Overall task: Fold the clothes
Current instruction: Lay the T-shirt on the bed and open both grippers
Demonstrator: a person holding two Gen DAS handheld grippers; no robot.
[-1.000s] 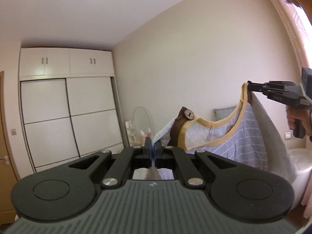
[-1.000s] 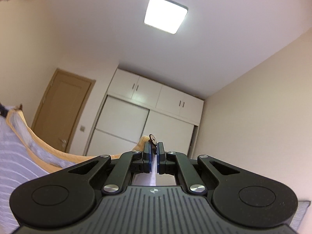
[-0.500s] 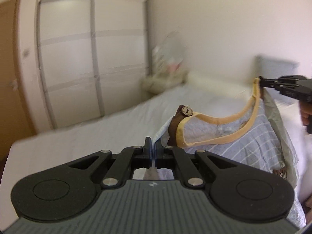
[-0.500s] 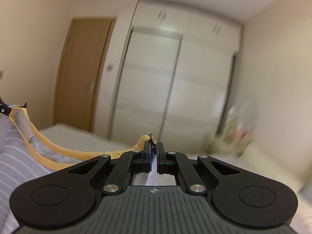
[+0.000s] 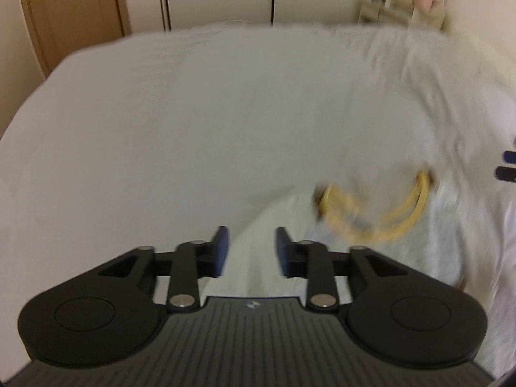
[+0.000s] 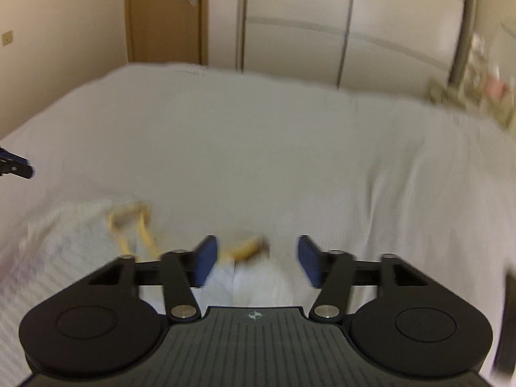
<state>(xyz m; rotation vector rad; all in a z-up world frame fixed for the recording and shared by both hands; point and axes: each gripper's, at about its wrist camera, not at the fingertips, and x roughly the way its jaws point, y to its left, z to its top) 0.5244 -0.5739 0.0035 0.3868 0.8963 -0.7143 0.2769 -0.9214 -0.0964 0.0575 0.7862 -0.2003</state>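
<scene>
With both sets of jaws spread wide and nothing between them, I have the shirt (image 5: 380, 251) lying loose on the bed (image 5: 180, 122), its yellow collar (image 5: 371, 213) facing the wardrobe (image 6: 348, 32). My left gripper (image 5: 251, 251) hangs over the shirt's edge, on the door (image 6: 164, 16) side of the collar; my right gripper (image 6: 254, 259) hangs almost over the collar's brown tip. In the left view I can just catch the right gripper's fingertips past the collar, away from the door.

Both pictures are smeared, so I can't tell how flat the shirt lies or where its sleeves and hem run. That is my main worry: if I close on a blurred guess I could pinch only one layer, or take sheet along with cloth, since both are pale and hard to separate. Grabbing the collar band alone would likely drag the shirt into a bunch rather than fold it. I'd want a steady picture before I commit.

Room is generous. From the collar toward the wardrobe the bed is bare sheet as far as its far edge, and toward the door it is bare too. Past the bed's corner away from the door sits some blurred clutter (image 5: 406, 3), well apart from the shirt. The near edge of the bed is hidden under both grippers.
</scene>
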